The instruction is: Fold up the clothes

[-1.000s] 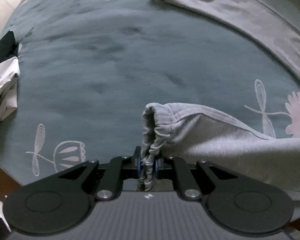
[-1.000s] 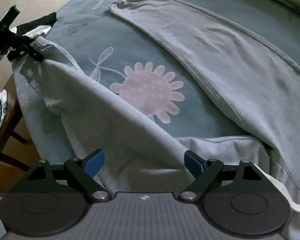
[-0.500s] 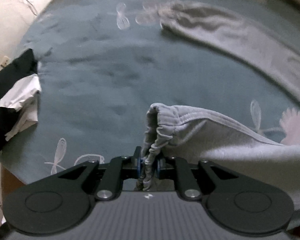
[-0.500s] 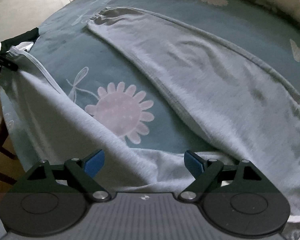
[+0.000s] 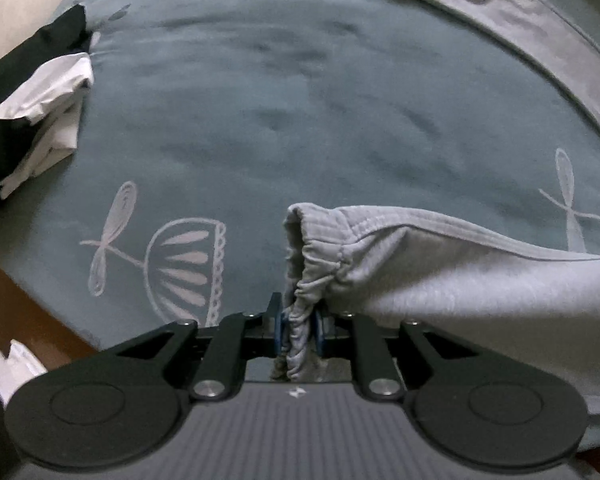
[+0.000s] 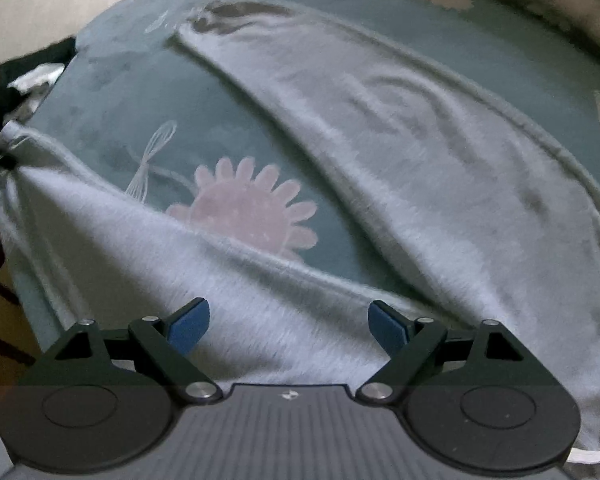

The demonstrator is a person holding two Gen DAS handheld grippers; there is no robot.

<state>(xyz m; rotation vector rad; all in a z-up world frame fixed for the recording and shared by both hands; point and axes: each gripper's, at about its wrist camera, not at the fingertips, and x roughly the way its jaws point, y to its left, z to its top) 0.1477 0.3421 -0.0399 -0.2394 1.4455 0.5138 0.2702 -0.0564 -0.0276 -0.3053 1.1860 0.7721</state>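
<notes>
Grey sweatpants (image 6: 420, 152) lie spread on the teal bedspread (image 5: 300, 100). The far leg (image 5: 500, 12) rests flat along the back. My left gripper (image 5: 299, 320) has the gathered cuff (image 5: 312, 240) of the near leg between its blue pads. Its jaws are opening, but the fabric still fills the gap. The near leg (image 6: 180, 272) stretches from that cuff at the far left of the right wrist view down to my right gripper (image 6: 288, 320). The right gripper hovers wide open over the grey fabric, where the two legs meet.
A pile of black and white clothes (image 5: 32, 112) sits at the left edge of the bed. The bedspread carries a pink flower print (image 6: 244, 212) between the two legs. Brown floor (image 5: 28, 320) shows past the near bed corner. A pale blanket (image 6: 540, 0) lies along the back.
The left gripper shifted across the bed with the cuff, and the gap between its pads widened slightly. The right gripper moved further over the trousers. The near leg now hangs lower.
</notes>
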